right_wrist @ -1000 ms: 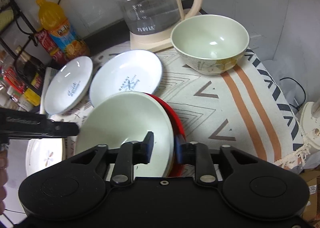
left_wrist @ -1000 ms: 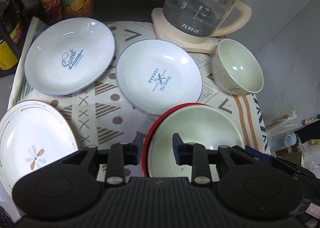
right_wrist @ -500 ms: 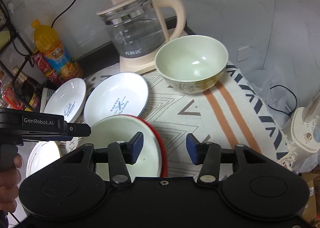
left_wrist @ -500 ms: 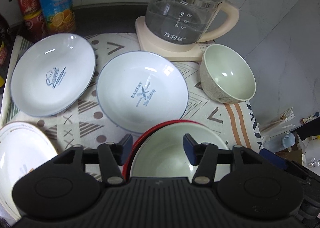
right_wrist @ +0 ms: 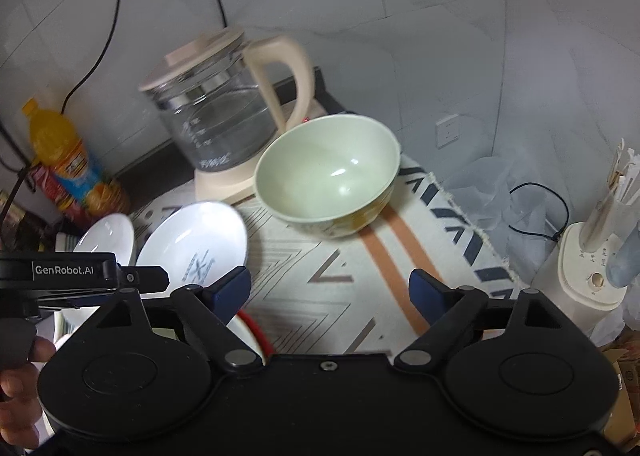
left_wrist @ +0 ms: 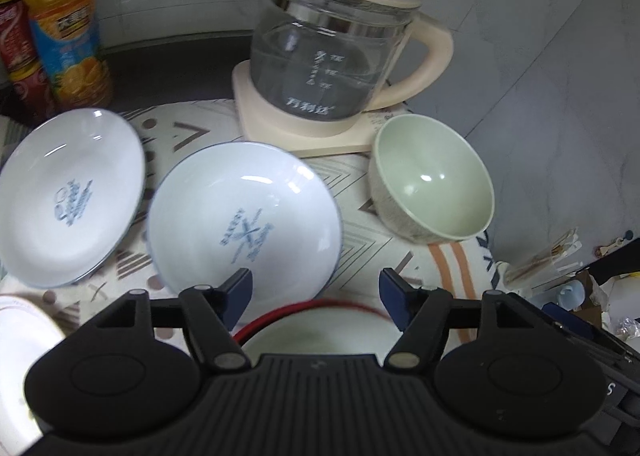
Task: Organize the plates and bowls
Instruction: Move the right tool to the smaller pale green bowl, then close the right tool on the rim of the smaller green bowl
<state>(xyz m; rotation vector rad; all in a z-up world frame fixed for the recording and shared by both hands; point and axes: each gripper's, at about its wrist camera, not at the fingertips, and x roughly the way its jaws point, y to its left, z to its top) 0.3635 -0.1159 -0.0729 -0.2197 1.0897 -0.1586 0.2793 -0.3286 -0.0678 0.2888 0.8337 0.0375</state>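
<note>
A pale green bowl sits in a red-rimmed dish just under my open, empty left gripper. Beyond lie two white plates with blue print, the "Bakery" plate and the "Sweet" plate. A second green bowl stands at the right near the kettle; it also shows in the right wrist view. My right gripper is open and empty above the cloth, with the red rim at its left finger. A white flower plate lies at the far left.
A glass kettle on a cream base stands at the back. An orange drink bottle and a red can stand at the back left. The patterned cloth ends at the right, where a white appliance stands.
Both grippers opened, let go of the green bowl in the red dish, and pulled back and up. The bowl now lies low under the fingers.
</note>
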